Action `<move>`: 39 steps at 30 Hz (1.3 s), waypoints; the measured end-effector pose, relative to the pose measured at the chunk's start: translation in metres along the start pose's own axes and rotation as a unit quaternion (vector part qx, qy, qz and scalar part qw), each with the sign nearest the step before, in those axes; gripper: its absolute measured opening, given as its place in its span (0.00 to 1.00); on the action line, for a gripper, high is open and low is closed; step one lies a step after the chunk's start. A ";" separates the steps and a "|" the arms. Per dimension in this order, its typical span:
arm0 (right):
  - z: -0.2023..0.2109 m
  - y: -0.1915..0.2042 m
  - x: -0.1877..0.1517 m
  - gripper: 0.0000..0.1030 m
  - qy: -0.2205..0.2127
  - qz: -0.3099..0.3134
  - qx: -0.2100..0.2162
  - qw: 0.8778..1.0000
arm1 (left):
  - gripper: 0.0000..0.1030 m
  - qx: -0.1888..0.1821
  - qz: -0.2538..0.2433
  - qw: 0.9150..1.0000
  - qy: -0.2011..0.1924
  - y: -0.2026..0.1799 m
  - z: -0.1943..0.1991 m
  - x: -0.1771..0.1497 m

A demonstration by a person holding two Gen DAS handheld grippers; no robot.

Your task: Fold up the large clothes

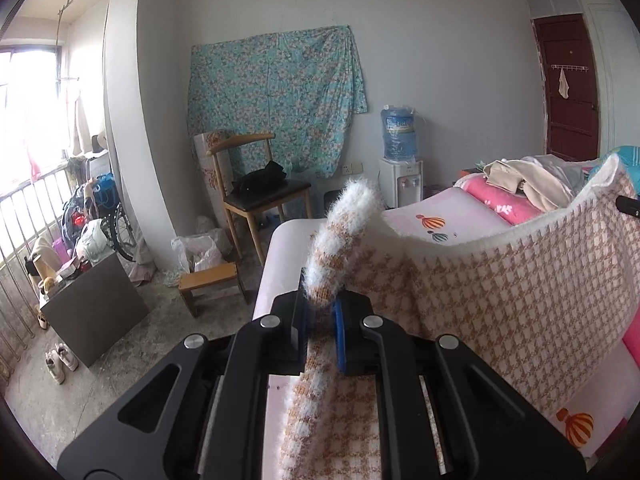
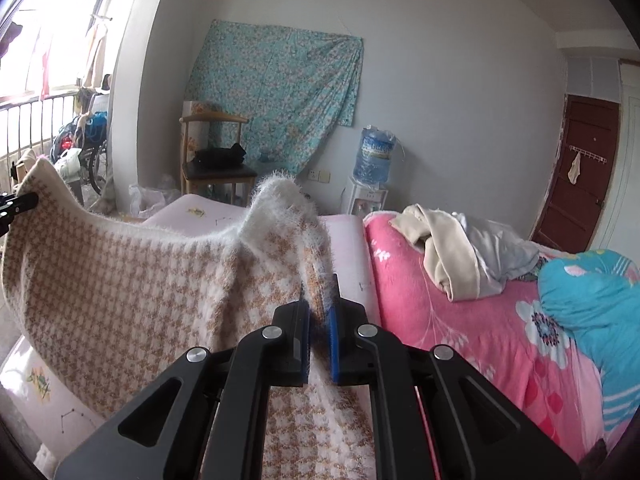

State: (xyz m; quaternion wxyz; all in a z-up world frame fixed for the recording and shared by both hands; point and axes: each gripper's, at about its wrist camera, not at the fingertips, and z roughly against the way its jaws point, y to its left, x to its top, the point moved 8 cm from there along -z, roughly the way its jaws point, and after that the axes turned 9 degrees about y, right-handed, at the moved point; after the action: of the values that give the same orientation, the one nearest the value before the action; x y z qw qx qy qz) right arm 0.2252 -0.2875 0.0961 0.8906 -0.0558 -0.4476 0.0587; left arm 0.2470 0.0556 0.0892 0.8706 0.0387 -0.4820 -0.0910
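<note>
- L gripper (image 1: pixel 320 312): jaws pinched tight on a corner of the fuzzy houndstooth garment (image 1: pixel 500 300); fluffy edge sticks up past the pads.
- R gripper (image 2: pixel 318 308): clamped tight on the other corner.
- Garment hangs stretched betw. both, lifted over the pink bed (image 2: pixel 460 320).
- Beyond: clothes pile (image 2: pixel 460 248), wooden chair (image 1: pixel 256 196), water dispenser (image 1: pixel 400 160).

We find no legible text in either view. The water bottle (image 1: pixel 399 131) on the dispenser (image 1: pixel 401 182) carries a blue label, its print too small and blurred to read.
</note>
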 end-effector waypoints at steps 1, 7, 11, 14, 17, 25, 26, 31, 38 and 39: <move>-0.014 0.000 0.013 0.07 -0.001 0.005 0.000 1.000 | 0.09 0.001 -0.003 1.000 0.003 0.002 -0.016 0.012; -0.138 -0.002 0.061 0.07 0.049 0.011 0.015 0.999 | 0.09 -0.013 -0.013 0.996 0.083 0.010 -0.145 0.050; -0.243 -0.003 0.033 0.10 0.168 -0.040 0.085 0.981 | 0.14 -0.060 0.027 0.974 0.219 0.008 -0.246 0.013; -0.302 -0.012 -0.010 0.26 0.271 -0.103 0.138 0.947 | 0.27 -0.081 0.063 0.949 0.297 0.014 -0.290 -0.029; -0.322 -0.033 -0.033 0.53 0.303 -0.186 0.182 0.917 | 0.47 -0.110 0.125 0.938 0.303 0.033 -0.296 -0.042; -0.313 -0.079 -0.038 0.54 0.295 -0.298 0.187 0.888 | 0.58 -0.141 0.253 0.915 0.280 0.080 -0.280 -0.037; -0.305 -0.080 -0.036 0.54 0.290 -0.299 0.183 0.890 | 0.59 -0.145 0.257 0.915 0.275 0.082 -0.273 -0.035; -0.242 -0.058 -0.022 0.57 0.256 -0.227 0.165 0.925 | 0.70 -0.153 0.201 0.938 0.239 0.062 -0.208 -0.025; -0.125 -0.001 -0.039 0.72 0.211 -0.120 0.165 0.956 | 0.86 -0.177 0.101 0.960 0.190 0.005 -0.085 -0.040; -0.111 0.008 -0.047 0.72 0.207 -0.108 0.161 0.959 | 0.87 -0.173 0.090 0.964 0.183 -0.003 -0.071 -0.046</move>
State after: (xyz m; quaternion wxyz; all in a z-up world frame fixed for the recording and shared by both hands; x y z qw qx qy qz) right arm 0.2856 -0.2917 -0.0082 0.9620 0.1261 -0.2412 0.0205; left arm 0.2825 0.0599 0.0124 0.9419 -0.1395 -0.2933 -0.0858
